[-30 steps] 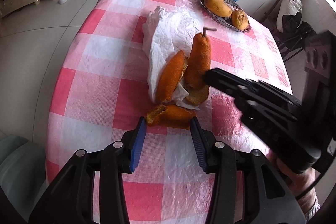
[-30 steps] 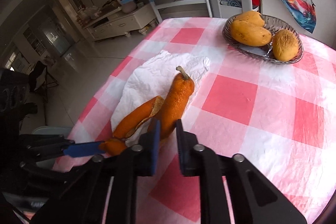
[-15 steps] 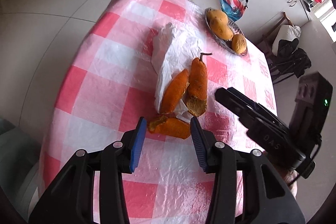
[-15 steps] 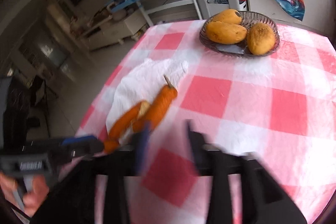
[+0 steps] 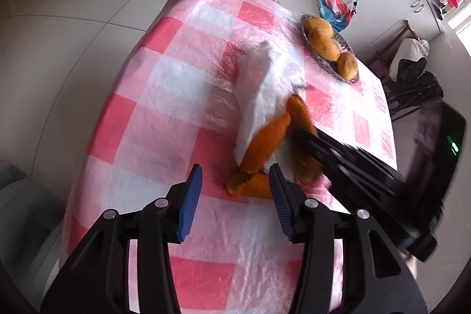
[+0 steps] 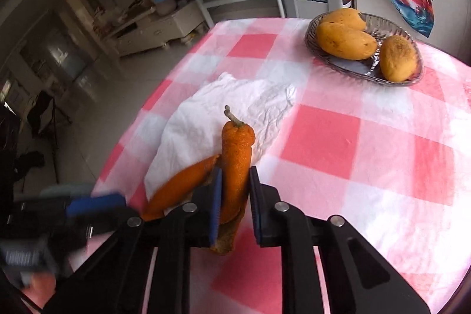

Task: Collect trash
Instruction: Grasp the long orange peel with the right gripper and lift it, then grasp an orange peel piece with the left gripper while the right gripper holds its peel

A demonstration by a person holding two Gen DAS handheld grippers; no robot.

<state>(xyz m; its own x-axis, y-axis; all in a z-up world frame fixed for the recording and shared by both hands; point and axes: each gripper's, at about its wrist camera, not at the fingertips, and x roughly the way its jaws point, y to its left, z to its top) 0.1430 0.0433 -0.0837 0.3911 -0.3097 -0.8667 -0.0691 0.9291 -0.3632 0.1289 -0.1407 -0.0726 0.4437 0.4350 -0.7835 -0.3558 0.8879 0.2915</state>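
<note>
Orange fruit peels lie on a white tissue (image 6: 212, 119) on the checked table. The long stemmed peel (image 6: 237, 155) sits between the jaws of my right gripper (image 6: 235, 196), which stand around it, still slightly apart. A second peel (image 6: 179, 187) lies to its left. In the left wrist view my left gripper (image 5: 234, 196) is open, just short of a small peel piece (image 5: 250, 187); the second peel (image 5: 266, 146) and the tissue (image 5: 265, 90) lie beyond, and the right gripper's fingers (image 5: 323, 146) cover the stemmed peel (image 5: 297, 114).
A glass dish (image 6: 412, 78) with three mangoes (image 6: 344, 43) stands at the far right of the table; it also shows in the left wrist view (image 5: 326, 64). The table edge (image 5: 97, 143) drops to the tiled floor on the left.
My right gripper opened, moved forward and now straddles the stemmed peel. My left gripper pulled back and rose a little, staying open by the small piece.
</note>
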